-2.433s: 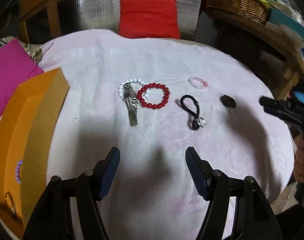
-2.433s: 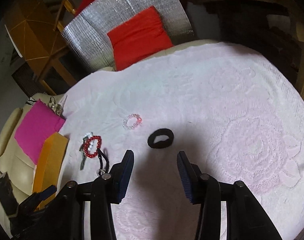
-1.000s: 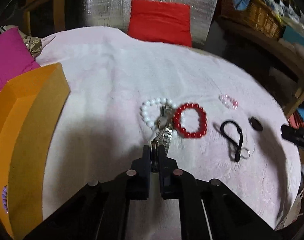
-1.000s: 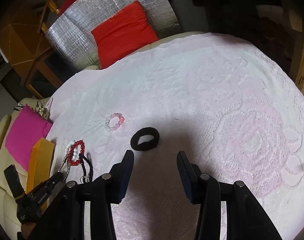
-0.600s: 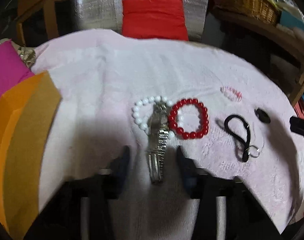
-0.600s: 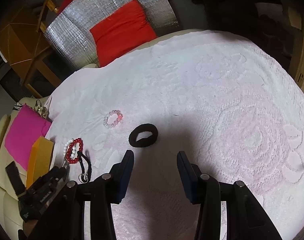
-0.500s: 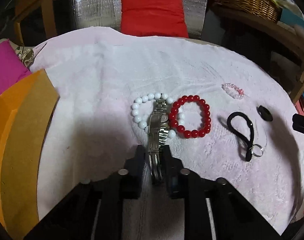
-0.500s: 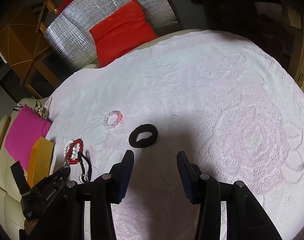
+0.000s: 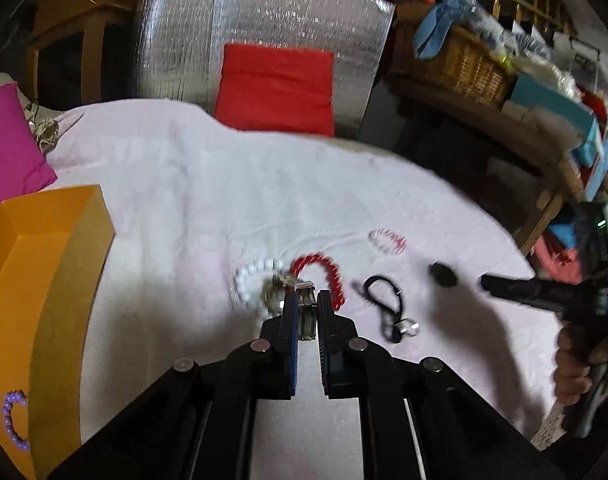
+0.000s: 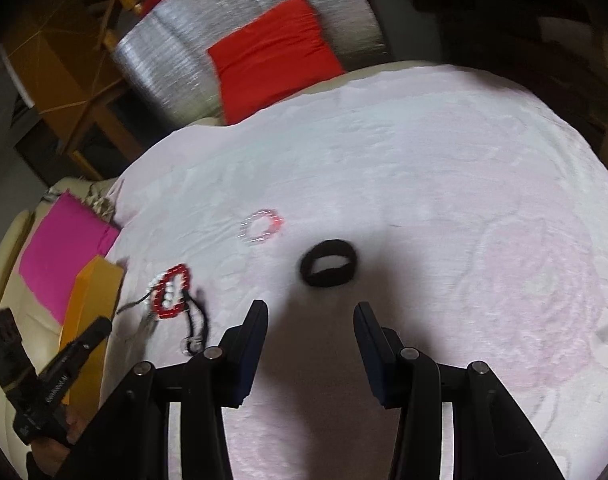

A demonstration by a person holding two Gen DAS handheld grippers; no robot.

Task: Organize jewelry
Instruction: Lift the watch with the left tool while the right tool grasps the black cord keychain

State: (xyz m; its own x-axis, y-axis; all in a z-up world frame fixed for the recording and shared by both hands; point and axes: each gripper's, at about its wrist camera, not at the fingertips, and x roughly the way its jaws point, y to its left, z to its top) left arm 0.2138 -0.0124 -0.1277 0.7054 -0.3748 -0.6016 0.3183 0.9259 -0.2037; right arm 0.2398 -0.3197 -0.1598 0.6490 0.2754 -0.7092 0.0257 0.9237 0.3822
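My left gripper (image 9: 305, 300) is shut on the silver metal watch (image 9: 304, 312) and holds its band over the pale pink cloth (image 9: 224, 200). A white bead bracelet (image 9: 250, 278) and a red bead bracelet (image 9: 323, 270) lie just beyond the watch. A black cord with a ring (image 9: 385, 306), a pink bead bracelet (image 9: 387, 241) and a black hair tie (image 9: 443, 274) lie to the right. My right gripper (image 10: 309, 314) is open and empty, just short of the black hair tie (image 10: 328, 263). The orange box (image 9: 44, 300) at the left holds a purple bracelet (image 9: 12, 420).
A magenta cushion (image 9: 8, 156) lies at the far left. A red cushion (image 9: 276, 88) leans on a silver foil panel (image 9: 264, 20) behind the cloth. A wicker basket (image 9: 459, 60) and boxes fill a wooden shelf at the back right.
My left gripper came down over the watch, shut on its band and has lifted it, dragging the white and red bracelets slightly. My right gripper stayed open and shifted a little.
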